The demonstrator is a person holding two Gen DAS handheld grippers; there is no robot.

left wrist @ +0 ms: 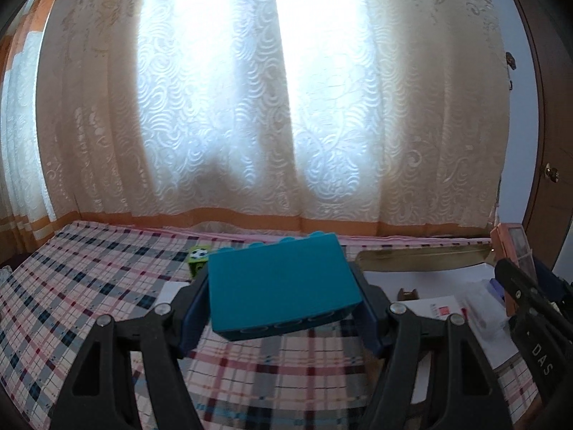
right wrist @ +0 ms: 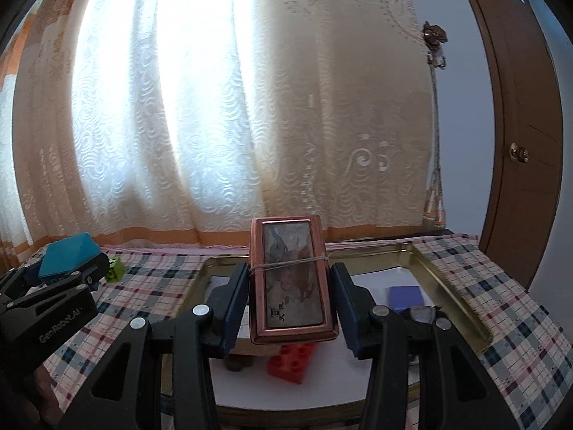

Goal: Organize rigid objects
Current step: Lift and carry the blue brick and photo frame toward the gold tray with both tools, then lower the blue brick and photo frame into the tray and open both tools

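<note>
My left gripper (left wrist: 283, 299) is shut on a teal building block (left wrist: 279, 286) and holds it above the plaid cloth; the block also shows at the left of the right wrist view (right wrist: 68, 254). My right gripper (right wrist: 292, 295) is shut on a copper-coloured rectangular box (right wrist: 292, 279) with a picture lid and a rubber band around it. It holds the box above a gold metal tray (right wrist: 451, 286). In the tray lie a red building block (right wrist: 292, 362), a purple block (right wrist: 404, 297) and a small brown object (right wrist: 238, 363).
A small green cube with a football print (left wrist: 197, 259) stands on the plaid cloth (left wrist: 71, 286) left of the tray; it also shows in the right wrist view (right wrist: 114, 268). A curtain hangs behind. A brown door (right wrist: 523, 143) is at the right.
</note>
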